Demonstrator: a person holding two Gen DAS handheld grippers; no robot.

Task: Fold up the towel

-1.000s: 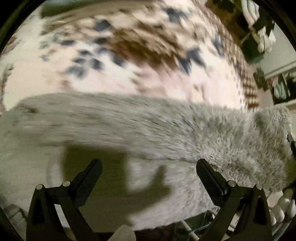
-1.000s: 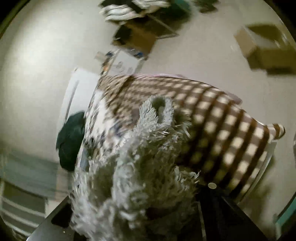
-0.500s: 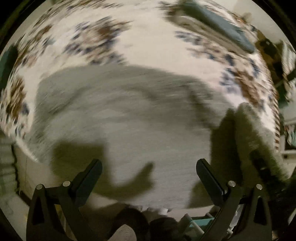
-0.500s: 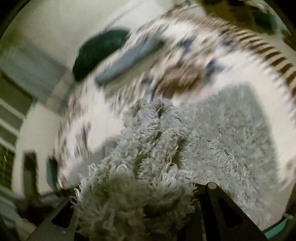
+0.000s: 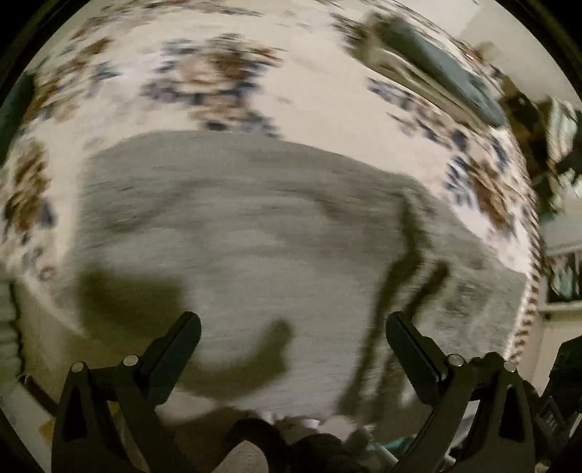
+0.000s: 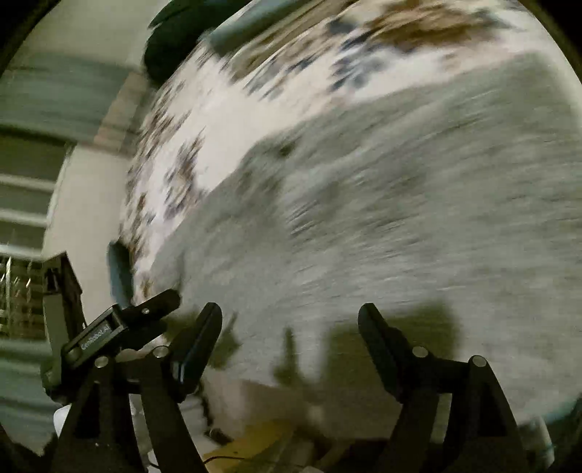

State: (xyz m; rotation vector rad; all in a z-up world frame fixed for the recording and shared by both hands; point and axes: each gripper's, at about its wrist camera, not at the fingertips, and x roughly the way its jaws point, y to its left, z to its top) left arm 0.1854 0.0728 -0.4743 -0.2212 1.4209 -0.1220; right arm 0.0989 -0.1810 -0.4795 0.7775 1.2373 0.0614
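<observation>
A grey fluffy towel [image 5: 254, 236] lies spread flat on a bed with a white, brown and blue patterned cover [image 5: 218, 72]. The same towel [image 6: 400, 200] fills most of the right wrist view. My left gripper [image 5: 293, 334] hangs open above the towel's near edge with nothing between its fingers. My right gripper [image 6: 291, 324] is open too, over the towel's near side, and holds nothing. Part of the left gripper [image 6: 120, 324] shows at the lower left of the right wrist view. Both views are blurred by motion.
A dark blue-grey flat object [image 5: 447, 80] lies on the bed at the far right. A dark green bundle [image 6: 178, 32] sits at the far end of the bed. Clutter [image 5: 545, 145] stands beside the bed on the right. Slatted blinds [image 6: 25, 203] are at the left.
The right gripper was shut on a bunched part of the towel; now it is open and the towel lies flat. The left view pulled back, showing the whole towel.
</observation>
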